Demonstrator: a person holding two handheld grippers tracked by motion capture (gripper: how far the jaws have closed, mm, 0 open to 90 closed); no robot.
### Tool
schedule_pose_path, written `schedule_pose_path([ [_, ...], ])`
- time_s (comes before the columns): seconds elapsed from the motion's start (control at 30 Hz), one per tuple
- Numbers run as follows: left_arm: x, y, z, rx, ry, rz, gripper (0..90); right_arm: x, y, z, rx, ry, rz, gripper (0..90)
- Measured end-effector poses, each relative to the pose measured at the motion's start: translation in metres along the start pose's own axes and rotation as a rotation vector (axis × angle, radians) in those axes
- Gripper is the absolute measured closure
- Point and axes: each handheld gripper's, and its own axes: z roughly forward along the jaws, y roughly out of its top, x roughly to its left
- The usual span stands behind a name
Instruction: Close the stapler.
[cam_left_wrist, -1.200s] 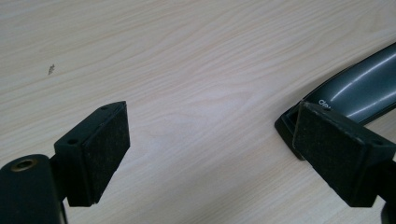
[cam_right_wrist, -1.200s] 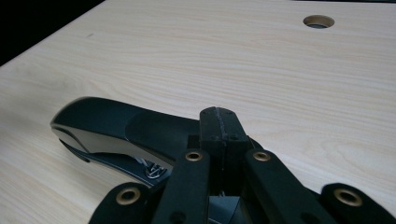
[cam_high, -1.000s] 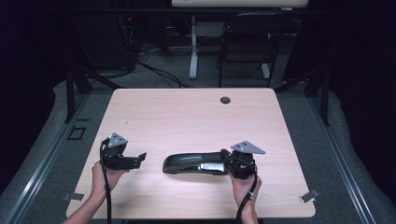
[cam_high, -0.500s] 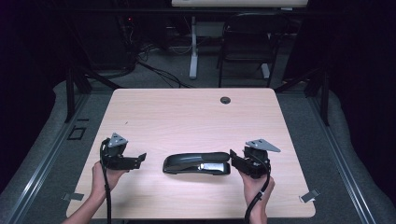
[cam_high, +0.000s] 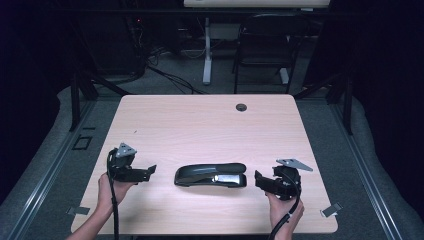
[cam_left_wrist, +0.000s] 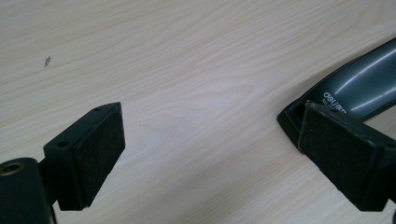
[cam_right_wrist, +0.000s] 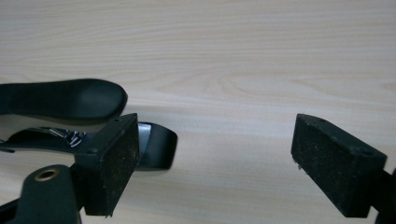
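Stapler (cam_high: 210, 175), a long dark glossy one with a grey metal magazine, lies near the front edge of the pale wooden table (cam_high: 200, 120), about midway between its two front corners; its long axis runs parallel to that edge, so one end points at each of our hands. We hold the right gripper (cam_high: 258, 180) just beside its right end, apart from it; the jaws have just been opening and stand wide, nothing between the pads (cam_right_wrist: 116, 163), with the stapler's open end off to the left in the right gripper view. Our left gripper (cam_high: 150, 170) waits a little farther off the left end, jaws also wide and empty; we judge the right hand the nearer for any regrasp.
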Motion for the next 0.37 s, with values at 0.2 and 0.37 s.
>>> schedule_pose_path([
  [0.2,0.0,0.0,0.001,0.007,-0.001,-0.003,4.8,-0.006,-0.012,0.003,0.02,-0.009,0.009,11.9],
  [0.37,0.002,0.0,0.002,0.013,-0.001,-0.005,3.6,-0.008,-0.012,0.003,0.016,-0.008,0.008,10.8],
])
